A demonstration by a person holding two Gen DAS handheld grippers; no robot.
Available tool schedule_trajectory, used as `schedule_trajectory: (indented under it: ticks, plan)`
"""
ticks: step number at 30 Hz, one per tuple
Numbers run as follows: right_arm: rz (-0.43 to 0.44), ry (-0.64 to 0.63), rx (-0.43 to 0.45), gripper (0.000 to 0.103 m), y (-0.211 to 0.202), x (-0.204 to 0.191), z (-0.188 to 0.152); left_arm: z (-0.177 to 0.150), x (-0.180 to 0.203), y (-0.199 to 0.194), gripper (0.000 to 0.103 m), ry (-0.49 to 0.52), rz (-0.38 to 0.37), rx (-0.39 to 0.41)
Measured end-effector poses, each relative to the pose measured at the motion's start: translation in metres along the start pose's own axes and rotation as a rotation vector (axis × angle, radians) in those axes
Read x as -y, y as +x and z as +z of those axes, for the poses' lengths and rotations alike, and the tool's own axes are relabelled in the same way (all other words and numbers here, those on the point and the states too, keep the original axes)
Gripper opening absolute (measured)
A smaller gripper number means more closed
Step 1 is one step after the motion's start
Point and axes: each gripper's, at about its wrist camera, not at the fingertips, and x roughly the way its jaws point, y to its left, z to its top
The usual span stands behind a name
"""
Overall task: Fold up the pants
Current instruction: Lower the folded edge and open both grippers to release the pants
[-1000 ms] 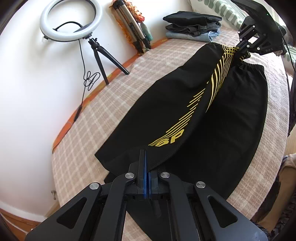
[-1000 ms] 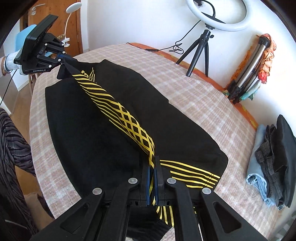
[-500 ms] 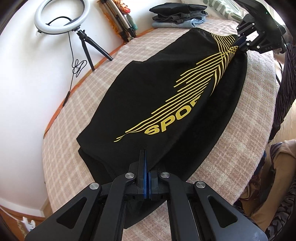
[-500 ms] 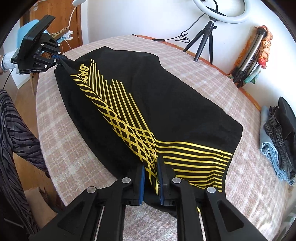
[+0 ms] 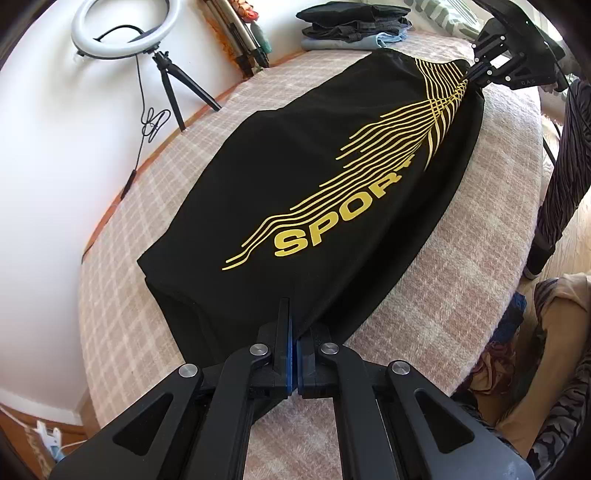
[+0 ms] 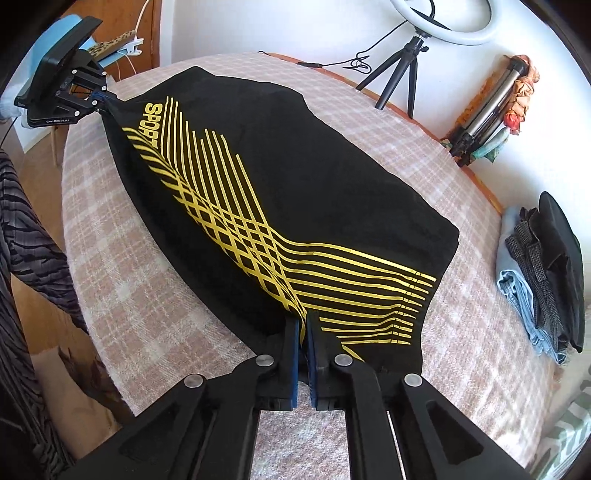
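Note:
The black pants (image 5: 314, 177) with yellow stripes and a "SPORT" print lie folded lengthwise on the checked bed cover (image 5: 155, 184). My left gripper (image 5: 294, 332) is shut on the pants' near edge at the leg end. My right gripper (image 6: 303, 325) is shut on the pants (image 6: 295, 192) at the waist end by the yellow stripes. Each gripper shows in the other's view: the right one (image 5: 476, 75) at the far end, the left one (image 6: 103, 99) at the far left, both pinching the fabric's edge.
A ring light on a tripod (image 5: 122, 33) and a folded tripod (image 5: 240, 40) stand by the wall. A stack of folded clothes (image 6: 539, 277) lies on the bed beyond the waist end. The bed's edge (image 5: 498, 295) drops off beside the pants.
Both grippers have carried the upper leg over and laid it down onto the lower one. The raised fold has flattened and the "SPORT" print now lies face up.

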Motion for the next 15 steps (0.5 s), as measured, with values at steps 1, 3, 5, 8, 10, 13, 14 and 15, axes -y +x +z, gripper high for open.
schedule_trajectory:
  ticks: [1,3,5,8,10,13,14,15]
  plan:
    - [0.005,-0.003,-0.003,0.001,0.0,-0.001,-0.001,-0.002,0.0,-0.001,0.002,-0.008,-0.008,-0.002]
    - [0.008,-0.015,-0.008,0.001,0.0,-0.003,-0.002,-0.004,0.001,-0.003,0.002,-0.015,-0.009,0.002]
    - [0.002,-0.033,-0.019,0.001,0.002,-0.006,-0.002,-0.007,0.004,-0.005,0.002,-0.021,-0.025,0.004]
    - [0.011,-0.041,-0.036,0.002,0.004,-0.007,-0.005,-0.012,0.005,-0.003,0.003,-0.026,-0.011,-0.02]
    - [0.013,-0.04,-0.039,0.003,0.004,-0.008,-0.006,-0.018,0.002,0.0,0.009,-0.055,-0.003,-0.047]
    - [0.055,-0.017,-0.055,0.012,0.001,-0.005,-0.008,-0.028,-0.006,-0.007,0.012,-0.095,-0.026,-0.053]
    - [0.078,-0.013,-0.056,0.016,-0.001,-0.004,-0.009,-0.031,-0.01,-0.011,0.013,-0.106,-0.029,-0.055]
    - [0.101,-0.008,-0.053,0.022,-0.006,-0.002,-0.01,-0.035,-0.013,-0.016,0.016,-0.119,-0.027,-0.06]
